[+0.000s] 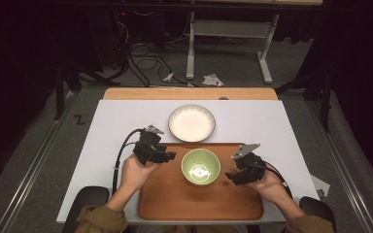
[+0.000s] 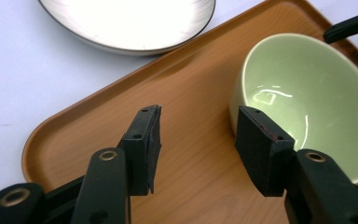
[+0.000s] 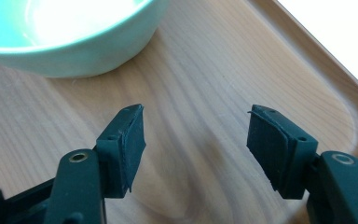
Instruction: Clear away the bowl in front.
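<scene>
A pale green bowl (image 1: 200, 166) stands empty on a wooden tray (image 1: 199, 204). Just left of the bowl, my left gripper (image 1: 171, 156) is open over the tray. In the left gripper view its jaws (image 2: 198, 126) stand wide apart over bare tray wood (image 2: 98, 116), the right-hand jaw close beside the bowl's wall (image 2: 303, 93) without gripping it. My right gripper (image 1: 229, 177) hovers open to the right of the bowl. In the right gripper view its jaws (image 3: 196, 121) frame bare tray (image 3: 191, 70), and the bowl (image 3: 74, 37) sits ahead to the left.
A white plate with a dark rim (image 1: 191, 123) lies on the white tabletop (image 1: 107, 145) just beyond the tray; it is also at the top of the left gripper view (image 2: 130, 18). Cables and a desk frame (image 1: 233, 29) stand on the floor past the table.
</scene>
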Available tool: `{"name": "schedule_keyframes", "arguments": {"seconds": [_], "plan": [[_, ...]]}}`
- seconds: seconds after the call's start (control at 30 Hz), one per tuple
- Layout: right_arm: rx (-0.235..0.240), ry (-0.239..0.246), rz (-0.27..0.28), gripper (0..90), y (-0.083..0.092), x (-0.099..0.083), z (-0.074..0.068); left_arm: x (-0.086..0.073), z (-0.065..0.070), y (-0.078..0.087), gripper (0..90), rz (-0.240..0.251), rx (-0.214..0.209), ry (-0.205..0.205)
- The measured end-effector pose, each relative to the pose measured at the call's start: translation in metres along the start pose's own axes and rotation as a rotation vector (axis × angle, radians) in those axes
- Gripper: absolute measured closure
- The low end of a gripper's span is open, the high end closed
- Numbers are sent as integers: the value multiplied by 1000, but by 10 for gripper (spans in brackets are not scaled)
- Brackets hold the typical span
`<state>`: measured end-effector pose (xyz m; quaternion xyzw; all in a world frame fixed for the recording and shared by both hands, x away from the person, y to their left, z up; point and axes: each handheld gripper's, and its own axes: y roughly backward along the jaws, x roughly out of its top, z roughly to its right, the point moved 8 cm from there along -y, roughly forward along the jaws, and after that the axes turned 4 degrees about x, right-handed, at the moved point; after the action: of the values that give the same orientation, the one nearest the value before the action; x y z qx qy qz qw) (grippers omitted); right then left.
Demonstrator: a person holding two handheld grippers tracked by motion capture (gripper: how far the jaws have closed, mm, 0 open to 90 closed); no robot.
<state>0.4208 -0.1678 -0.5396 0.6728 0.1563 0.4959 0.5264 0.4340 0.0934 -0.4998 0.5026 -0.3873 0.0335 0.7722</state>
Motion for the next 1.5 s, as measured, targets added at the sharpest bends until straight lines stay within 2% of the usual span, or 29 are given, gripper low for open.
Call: {"name": "schedule_keyframes", "arguments": {"seconds": [0.2,0.3,0.57,0.67,1.03,1.2,1.3,1.4,1.5], "plan": [[-1,6,-7,369,1,-1,-1,-8,-6,-4,501,-5,16,17],[-6,4,6,369,4,0,0,-8,-7,-6,501,1,18,30],[-7,6,3,368,4,-1,-1,-13,-8,-9,500,2,49,11],[-13,-4,19,368,6,0,1,-15,-8,-12,496,-8,50,5],[-7,-12,15,368,6,-1,2,-22,-10,-26,481,-55,54,-3],[-3,-13,3,375,5,-2,2,-26,-12,-30,478,-77,56,10],[-10,-27,6,384,7,-1,4,-27,-11,-33,480,-93,89,-9],[-11,-57,5,391,9,-1,6,-29,-8,-35,479,-106,77,-23],[-10,-59,-2,391,8,-2,6,-30,-6,-38,476,-123,85,-45]]}}
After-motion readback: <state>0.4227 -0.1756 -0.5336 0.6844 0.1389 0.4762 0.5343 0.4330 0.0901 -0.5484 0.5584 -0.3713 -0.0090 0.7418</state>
